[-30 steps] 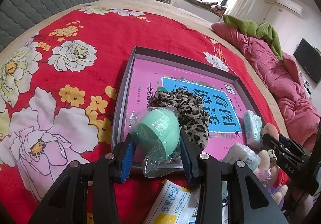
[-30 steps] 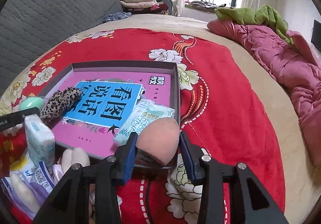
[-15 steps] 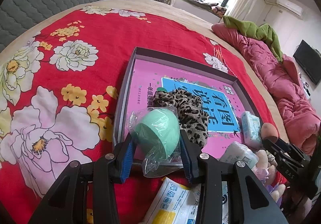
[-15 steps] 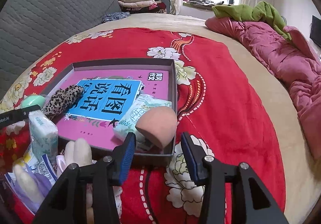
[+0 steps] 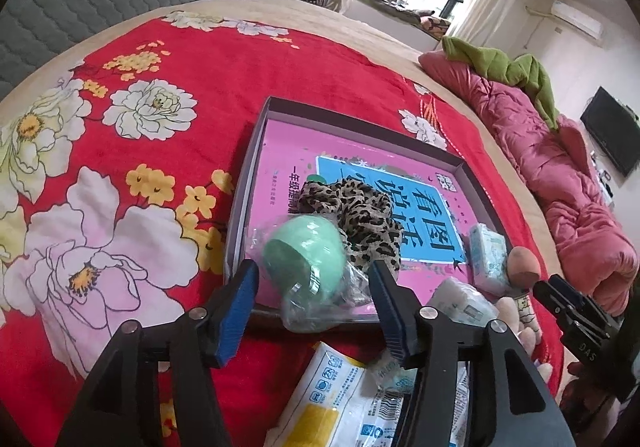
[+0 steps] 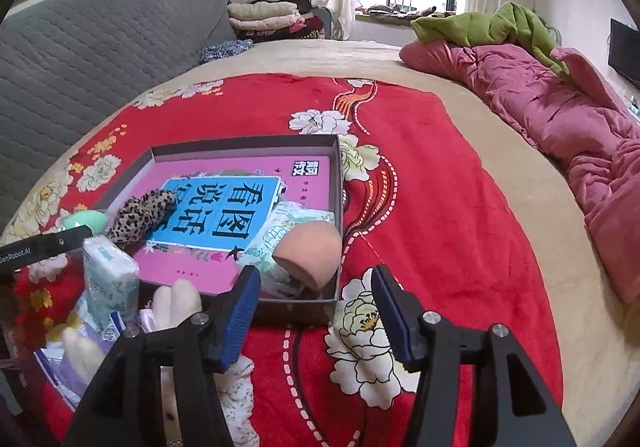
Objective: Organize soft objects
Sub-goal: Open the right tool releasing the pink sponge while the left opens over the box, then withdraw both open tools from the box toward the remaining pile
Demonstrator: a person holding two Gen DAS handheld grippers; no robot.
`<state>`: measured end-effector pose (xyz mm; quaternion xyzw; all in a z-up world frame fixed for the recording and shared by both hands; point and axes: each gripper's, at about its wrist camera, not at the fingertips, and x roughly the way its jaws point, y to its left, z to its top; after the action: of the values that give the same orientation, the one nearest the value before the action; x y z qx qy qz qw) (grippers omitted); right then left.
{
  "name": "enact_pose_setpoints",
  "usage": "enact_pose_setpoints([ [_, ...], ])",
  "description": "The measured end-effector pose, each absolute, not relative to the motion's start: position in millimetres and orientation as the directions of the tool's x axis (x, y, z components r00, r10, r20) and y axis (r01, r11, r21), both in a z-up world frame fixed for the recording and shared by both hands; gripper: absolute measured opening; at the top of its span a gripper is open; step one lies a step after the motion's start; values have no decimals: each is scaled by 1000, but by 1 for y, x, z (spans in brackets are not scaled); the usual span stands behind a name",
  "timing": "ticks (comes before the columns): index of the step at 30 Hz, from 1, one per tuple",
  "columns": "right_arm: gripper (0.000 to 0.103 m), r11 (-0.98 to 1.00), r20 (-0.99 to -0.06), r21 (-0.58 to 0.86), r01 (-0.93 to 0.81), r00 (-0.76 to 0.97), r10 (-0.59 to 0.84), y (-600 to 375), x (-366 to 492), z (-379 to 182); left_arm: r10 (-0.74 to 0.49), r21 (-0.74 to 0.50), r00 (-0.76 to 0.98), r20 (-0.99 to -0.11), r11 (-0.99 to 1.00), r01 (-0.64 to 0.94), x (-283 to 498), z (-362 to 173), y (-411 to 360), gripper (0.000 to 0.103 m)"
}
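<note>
A shallow grey box (image 5: 244, 183) with a pink and blue book (image 5: 420, 207) lying flat in it sits on a red flowered blanket (image 5: 120, 119).

In the left wrist view the left gripper (image 5: 314, 289) has its blue fingers (image 5: 236, 311) spread apart; its jaws have just been opening. The mint green sponge (image 5: 306, 257), wrapped in clear plastic, lies between them at the box's near edge, with a gap on each side and no pad pressing on it. A leopard scrunchie (image 5: 360, 215) touches the sponge at its 1 o'clock. At 4 o'clock from the scrunchie are a pale tissue pack (image 5: 486, 259) and a peach sponge (image 5: 524, 267). White packets (image 5: 340, 395) lie on the blanket at 6 o'clock, under the gripper.

In the right wrist view the right gripper (image 6: 316, 293) is also spread wide, its jaws just having been opening, with nothing pressed between them. The peach sponge (image 6: 310, 253) rests in the box's near right corner, at 12 o'clock from the fingers and clear of both, leaning on a tissue pack (image 6: 280, 231). Another tissue pack (image 6: 110, 283) stands upright at 9 o'clock, outside the box, beside a plush toy (image 6: 176, 307).
</note>
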<state>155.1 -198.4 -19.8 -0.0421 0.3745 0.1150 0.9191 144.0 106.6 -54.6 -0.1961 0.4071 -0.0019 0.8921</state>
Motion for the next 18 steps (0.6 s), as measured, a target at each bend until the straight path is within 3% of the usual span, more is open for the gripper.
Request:
enact_pose_setpoints([
  [18, 58, 974, -676, 35, -225, 712, 189, -207, 147, -6, -134, -329, 683, -718, 930, -163, 129, -44, 108, 62],
])
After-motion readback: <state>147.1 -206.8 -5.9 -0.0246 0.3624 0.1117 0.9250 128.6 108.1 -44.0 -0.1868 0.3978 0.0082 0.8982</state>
